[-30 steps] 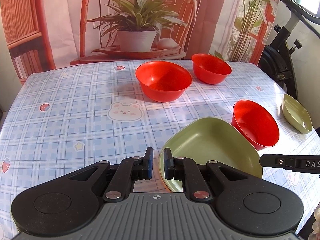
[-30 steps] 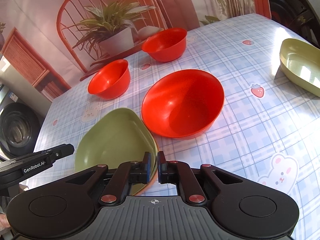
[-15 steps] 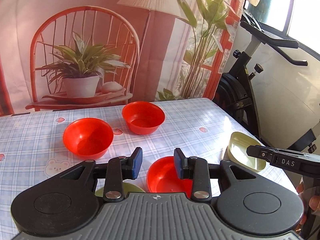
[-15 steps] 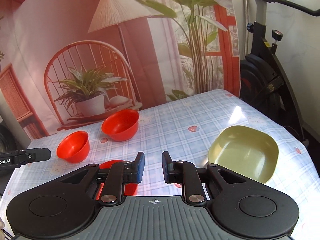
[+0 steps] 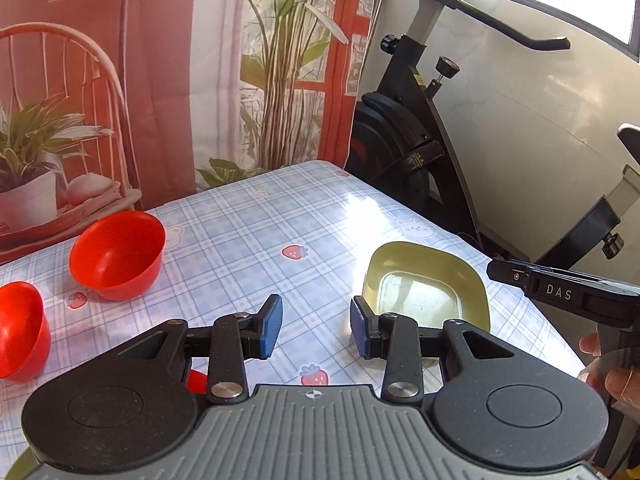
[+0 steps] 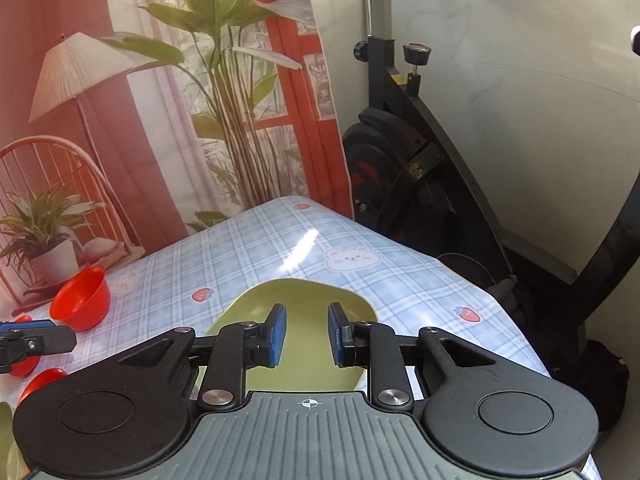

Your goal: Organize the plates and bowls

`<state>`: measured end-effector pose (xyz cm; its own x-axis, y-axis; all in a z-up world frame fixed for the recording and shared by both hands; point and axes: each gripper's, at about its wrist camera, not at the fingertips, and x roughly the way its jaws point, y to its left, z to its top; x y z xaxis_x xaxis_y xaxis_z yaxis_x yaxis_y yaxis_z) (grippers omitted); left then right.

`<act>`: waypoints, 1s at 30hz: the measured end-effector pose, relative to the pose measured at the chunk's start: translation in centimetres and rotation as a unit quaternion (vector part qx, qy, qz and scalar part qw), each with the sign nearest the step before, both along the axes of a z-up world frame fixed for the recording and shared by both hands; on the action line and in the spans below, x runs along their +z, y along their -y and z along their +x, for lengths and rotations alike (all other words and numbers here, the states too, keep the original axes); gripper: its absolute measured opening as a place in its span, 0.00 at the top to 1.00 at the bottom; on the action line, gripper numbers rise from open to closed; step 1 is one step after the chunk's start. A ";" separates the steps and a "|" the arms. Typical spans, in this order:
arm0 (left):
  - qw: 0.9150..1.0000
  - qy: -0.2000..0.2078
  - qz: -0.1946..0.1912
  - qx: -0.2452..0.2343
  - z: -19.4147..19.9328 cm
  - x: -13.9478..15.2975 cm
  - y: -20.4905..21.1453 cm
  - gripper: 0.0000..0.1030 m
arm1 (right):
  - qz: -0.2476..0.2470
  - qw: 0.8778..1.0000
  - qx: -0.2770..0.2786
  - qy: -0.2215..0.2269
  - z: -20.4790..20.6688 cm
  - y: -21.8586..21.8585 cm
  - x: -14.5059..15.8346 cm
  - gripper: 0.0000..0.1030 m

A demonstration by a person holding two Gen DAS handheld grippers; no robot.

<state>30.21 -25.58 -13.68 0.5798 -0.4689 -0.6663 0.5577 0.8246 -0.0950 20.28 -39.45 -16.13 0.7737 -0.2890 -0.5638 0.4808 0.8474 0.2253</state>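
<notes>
My left gripper [image 5: 316, 328] is open over the checked tablecloth with nothing between its blue pads. Just right of it sits a green square plate [image 5: 426, 284]. Two red bowls [image 5: 118, 256] [image 5: 20, 328] stand to the left. My right gripper [image 6: 306, 334] hovers over the same green plate [image 6: 304, 300]. Its jaws are opening and nothing is pinched between them. In the right wrist view a red bowl [image 6: 82, 300] stands far left. The right gripper [image 5: 504, 274] comes in from the right in the left wrist view, and the left gripper [image 6: 60, 338] shows at the left edge.
A black exercise bike [image 5: 416, 152] stands close beyond the table's right edge [image 6: 500, 320]. A printed backdrop [image 6: 160, 140] of a chair, lamp and plants hangs behind the table. A person's fingers [image 5: 608, 364] hold the right gripper's handle.
Both grippers swung right, away from the near green plate and big red bowl, toward the green plate at the table's right side. Both pairs of jaws went from shut to open.
</notes>
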 end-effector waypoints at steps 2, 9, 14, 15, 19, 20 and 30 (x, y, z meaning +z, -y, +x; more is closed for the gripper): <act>1.000 -0.006 0.005 -0.004 0.7 -0.9 1.3 0.62 | 0.002 1.000 -0.011 -0.004 0.1 1.1 -0.9 0.78; 0.999 -0.026 0.008 -0.016 2.6 -3.5 4.5 0.55 | 0.014 0.999 -0.029 -0.022 1.4 3.6 -3.7 0.78; 0.999 -0.043 0.020 -0.022 3.4 -5.2 5.8 0.55 | 0.034 0.999 -0.031 -0.026 1.9 4.1 -5.3 0.81; 0.998 -0.048 0.020 -0.022 3.6 -5.4 6.1 0.55 | 0.035 0.999 -0.029 -0.026 2.0 4.1 -5.4 0.81; 0.997 -0.067 0.016 -0.020 4.2 -6.4 6.3 0.55 | 0.040 0.998 -0.028 -0.031 2.2 4.0 -6.0 0.85; 0.997 -0.068 0.013 -0.020 4.2 -6.6 6.3 0.55 | 0.042 0.998 -0.028 -0.032 2.2 3.9 -6.2 0.86; 0.997 -0.071 0.015 -0.034 3.2 -6.6 5.9 0.91 | 0.055 0.998 -0.031 -0.031 1.5 2.8 -6.5 0.91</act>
